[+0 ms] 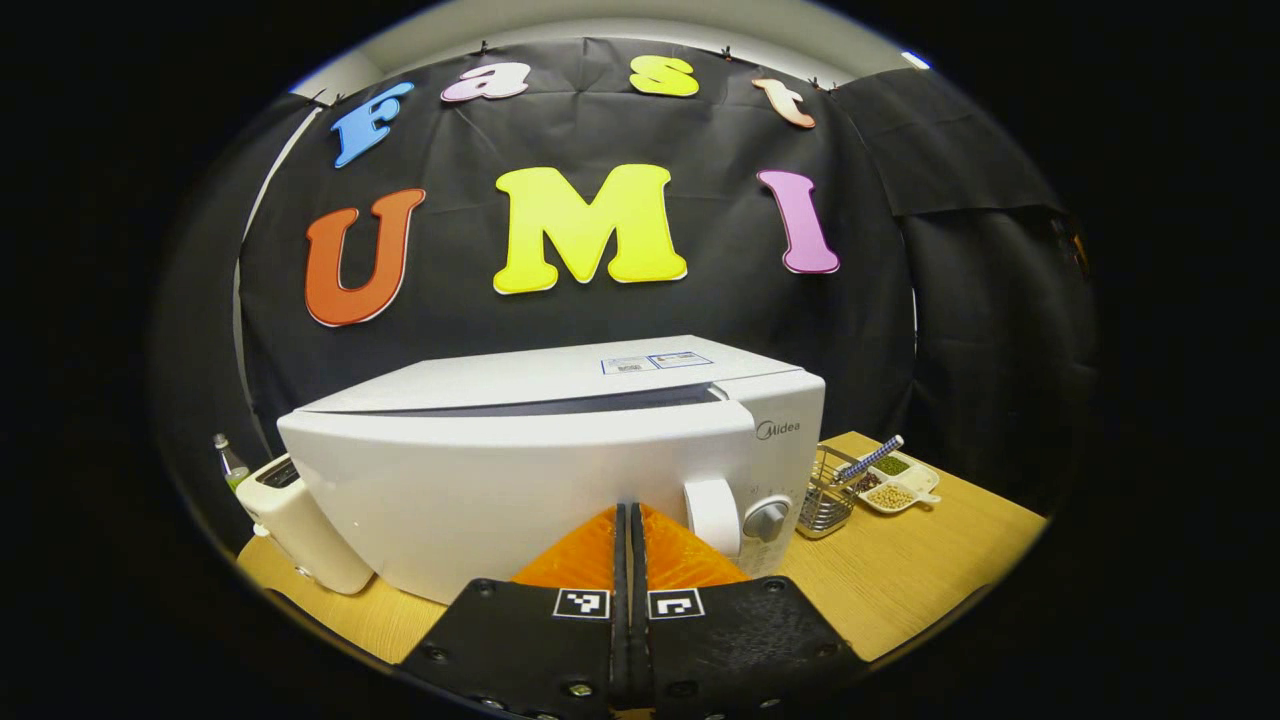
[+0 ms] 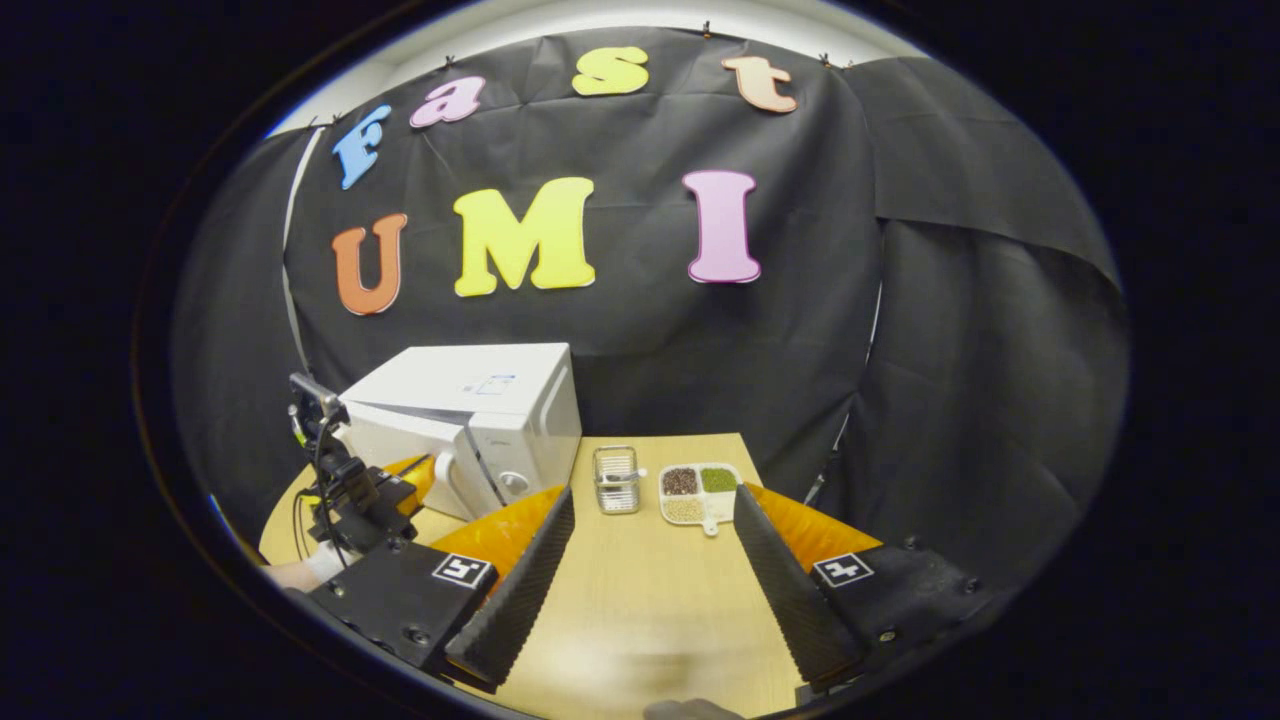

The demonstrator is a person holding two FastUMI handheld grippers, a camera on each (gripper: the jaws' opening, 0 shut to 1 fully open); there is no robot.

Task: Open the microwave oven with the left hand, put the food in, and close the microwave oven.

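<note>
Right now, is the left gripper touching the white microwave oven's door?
Cannot tell. In the left gripper view the shut left gripper overlaps the white microwave oven door; the right gripper view shows it close, but no clear contact or gap.

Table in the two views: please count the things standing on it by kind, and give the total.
Microwave oven: 1
Toaster: 1
Bottle: 1
Wire basket: 1
Divided dish with three kinds of beans or grains: 1
Total: 5
The left tool has its fingers shut with nothing between them, in front of the oven door; the right tool is open above the table.
</note>
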